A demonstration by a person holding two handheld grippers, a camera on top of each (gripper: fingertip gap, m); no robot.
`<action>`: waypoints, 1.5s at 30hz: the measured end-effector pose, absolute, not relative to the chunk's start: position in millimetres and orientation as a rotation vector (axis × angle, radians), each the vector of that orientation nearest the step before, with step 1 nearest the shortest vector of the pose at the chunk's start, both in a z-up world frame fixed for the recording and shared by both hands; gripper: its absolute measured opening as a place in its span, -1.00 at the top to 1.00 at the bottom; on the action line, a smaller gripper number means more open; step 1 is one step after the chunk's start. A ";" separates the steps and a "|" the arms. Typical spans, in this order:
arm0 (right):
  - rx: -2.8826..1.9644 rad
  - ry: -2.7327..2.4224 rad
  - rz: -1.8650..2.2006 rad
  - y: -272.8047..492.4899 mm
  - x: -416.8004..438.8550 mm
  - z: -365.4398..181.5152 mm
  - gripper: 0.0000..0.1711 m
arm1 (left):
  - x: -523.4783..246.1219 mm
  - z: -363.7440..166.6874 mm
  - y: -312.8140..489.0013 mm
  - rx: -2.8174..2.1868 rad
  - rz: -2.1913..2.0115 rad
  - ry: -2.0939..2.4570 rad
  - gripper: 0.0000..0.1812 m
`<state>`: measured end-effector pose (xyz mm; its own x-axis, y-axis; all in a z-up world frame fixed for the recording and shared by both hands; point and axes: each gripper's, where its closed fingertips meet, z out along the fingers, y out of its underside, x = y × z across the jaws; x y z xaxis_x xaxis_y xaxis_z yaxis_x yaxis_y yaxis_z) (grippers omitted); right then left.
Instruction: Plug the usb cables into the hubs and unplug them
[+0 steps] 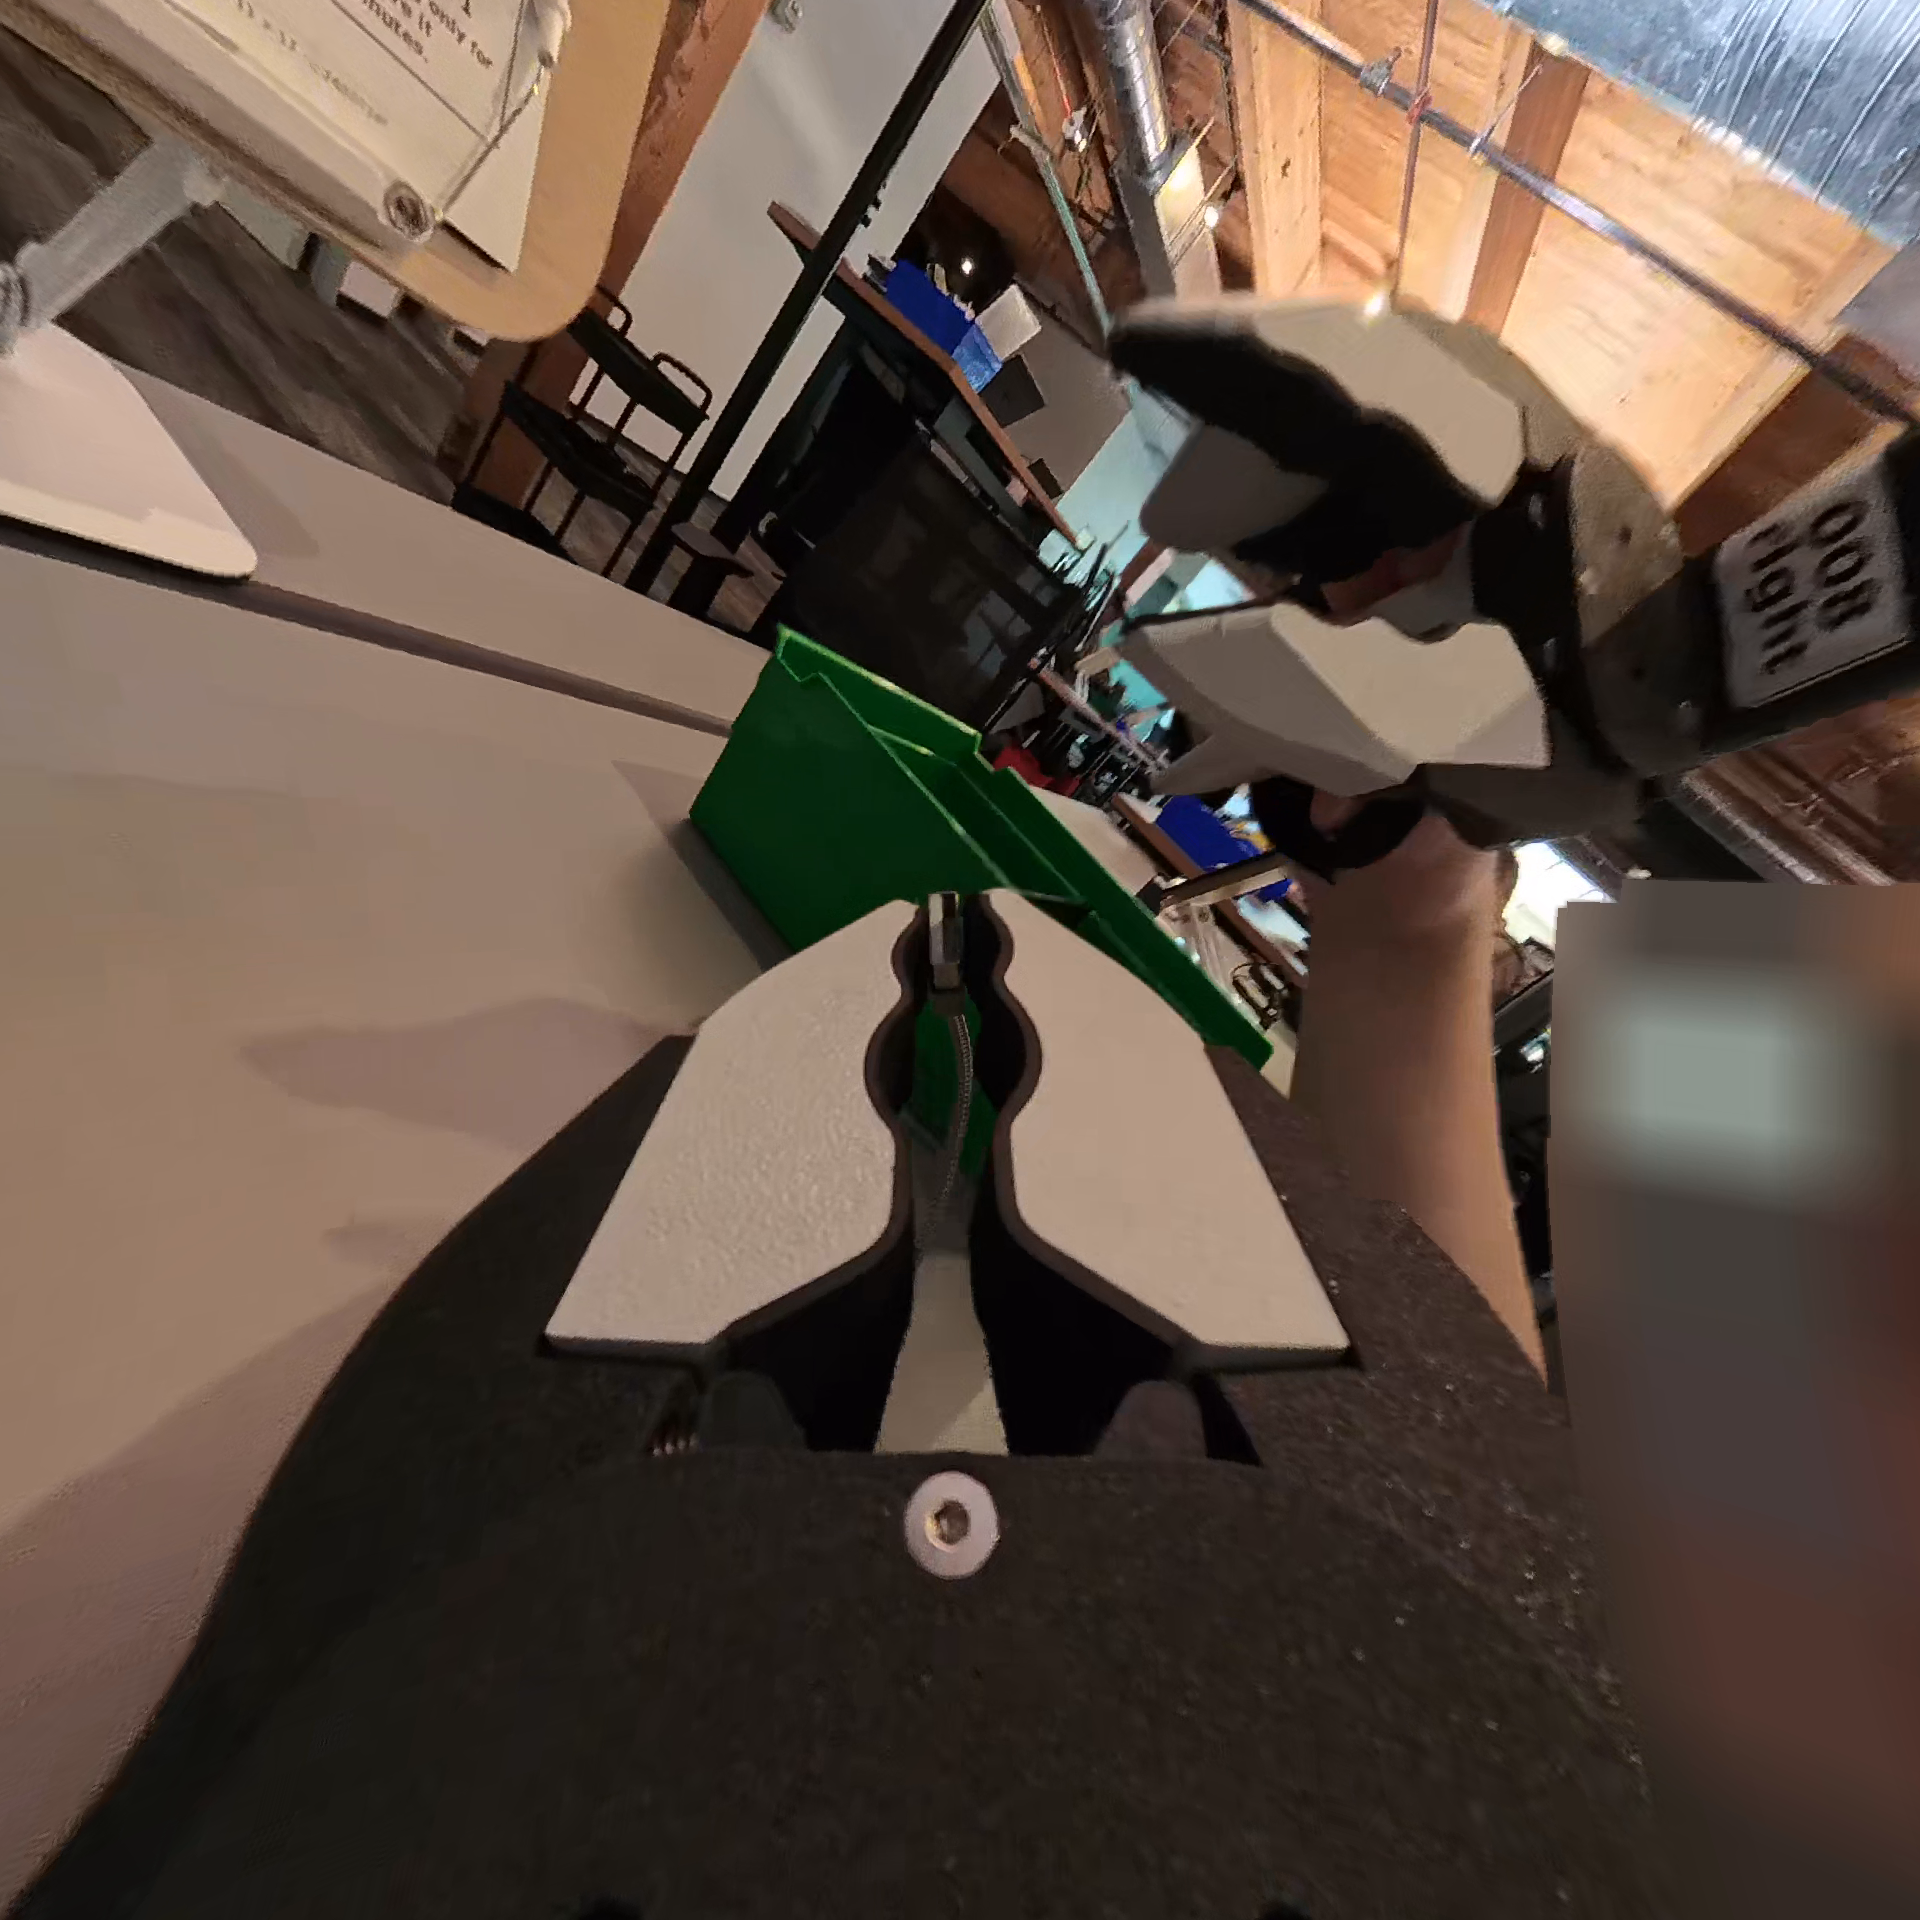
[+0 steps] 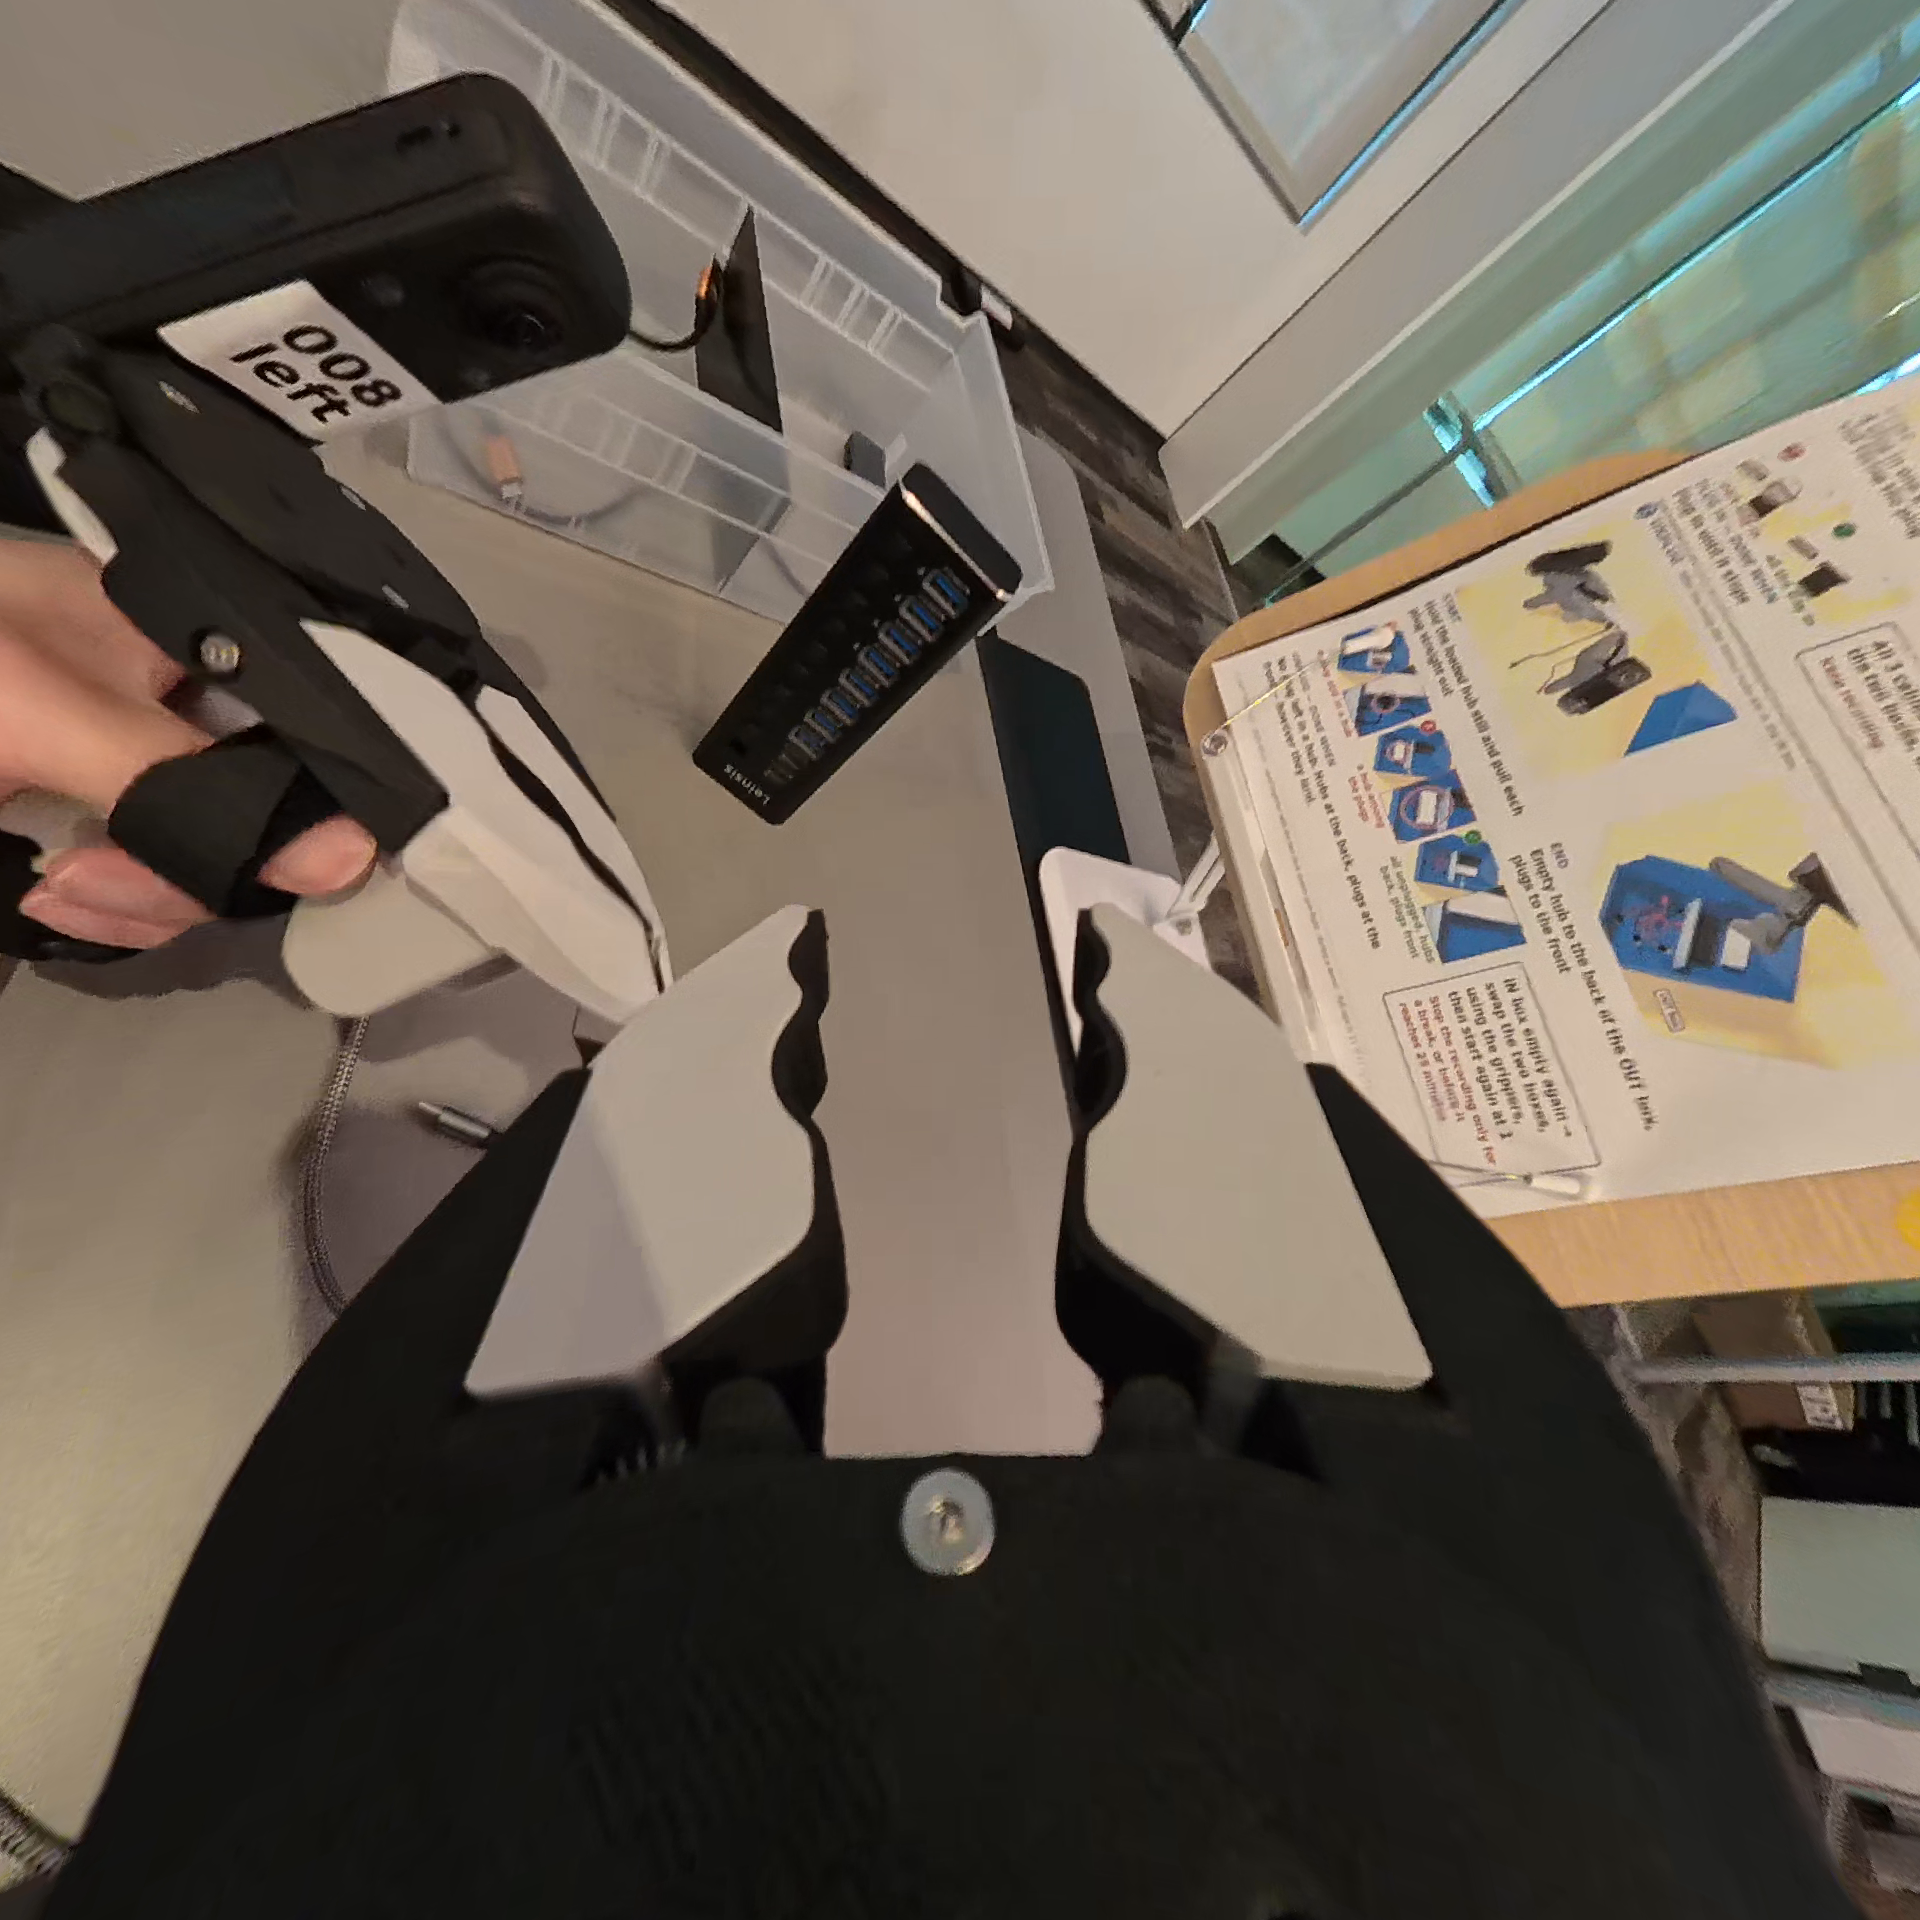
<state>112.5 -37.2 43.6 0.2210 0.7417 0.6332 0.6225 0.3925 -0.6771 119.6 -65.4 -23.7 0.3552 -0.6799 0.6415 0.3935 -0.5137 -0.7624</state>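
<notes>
Two grippers: left gripper pinches a braided cable — plug seemingly metal; right gripper spread.

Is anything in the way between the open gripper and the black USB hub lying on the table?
Nothing visible blocks it. The right gripper is open, and only bare grey table shows between it and the black USB hub. The left gripper, shut on a braided USB cable, stays off to the side.
</notes>
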 end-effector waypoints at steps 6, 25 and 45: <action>-1.134 -1.293 0.180 -40.8 136.1 86.2 0.69 | 96.8 61.8 -85.1 -1.401 -1.658 0.247 0.94; -0.648 -1.089 0.155 -119.3 86.5 154.6 0.71 | 85.6 162.9 -106.2 -1.181 -1.939 0.320 0.94; -0.709 -1.037 0.147 -113.2 74.4 151.8 0.89 | 80.6 159.9 -105.8 -1.203 -1.966 0.285 0.94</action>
